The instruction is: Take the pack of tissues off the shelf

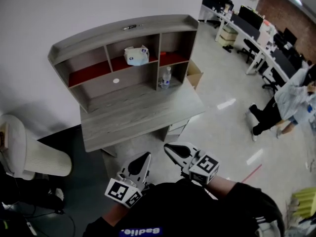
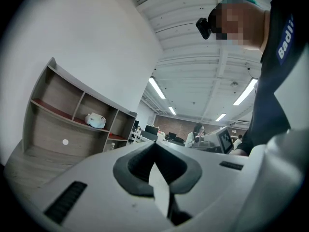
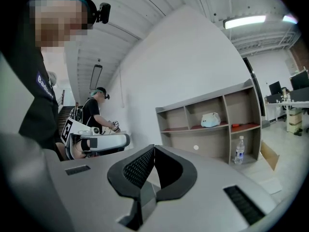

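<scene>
Resting on red shelf (image 1: 118, 62), white-blue tissue pack (image 1: 136, 56), left tongs (image 1: 146, 157), right tongs (image 1: 169, 147) closed empty

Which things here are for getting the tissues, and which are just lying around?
For the job:
shelf on the desk
pack of tissues, in its upper middle compartment
left gripper and right gripper, both shut and empty

Just lying about:
water bottle
cardboard box
white chair
</scene>
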